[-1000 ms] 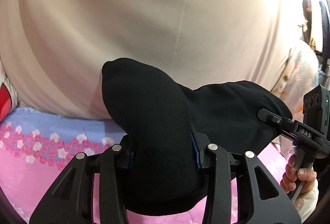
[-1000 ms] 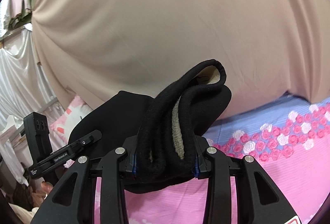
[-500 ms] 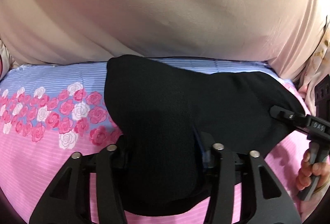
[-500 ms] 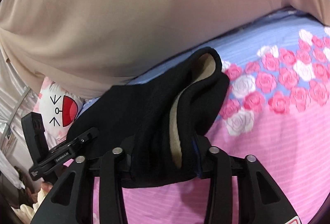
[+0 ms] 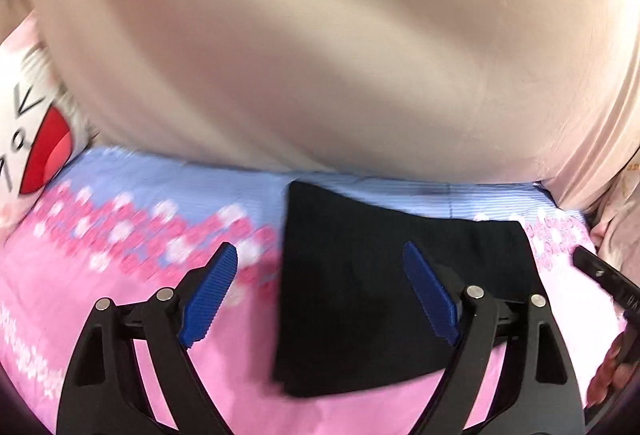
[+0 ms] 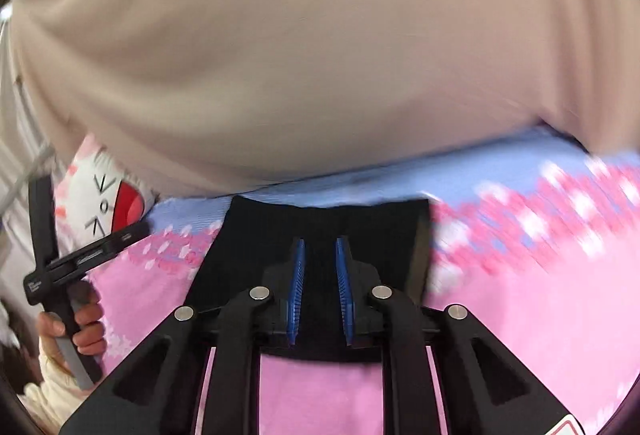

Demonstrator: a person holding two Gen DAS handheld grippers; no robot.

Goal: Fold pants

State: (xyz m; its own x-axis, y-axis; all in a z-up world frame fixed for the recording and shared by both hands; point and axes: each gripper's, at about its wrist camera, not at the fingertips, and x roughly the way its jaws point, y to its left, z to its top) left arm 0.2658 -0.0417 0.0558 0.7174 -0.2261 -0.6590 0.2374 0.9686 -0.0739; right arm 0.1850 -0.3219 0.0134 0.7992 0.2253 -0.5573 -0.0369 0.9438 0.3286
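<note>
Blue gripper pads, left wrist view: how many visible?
2. One pad sits left, over the pink sheet; the other pad sits right, in front of the black pants. None look hidden; the jaws stand wide apart.

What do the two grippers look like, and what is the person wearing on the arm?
Both the left gripper and the right gripper have black plastic linkage arms with round silver rivets and ribbed blue pads on the fingers. The right one shows a red and white sticker at its base. A cream sleeve covers the wrist.
</note>
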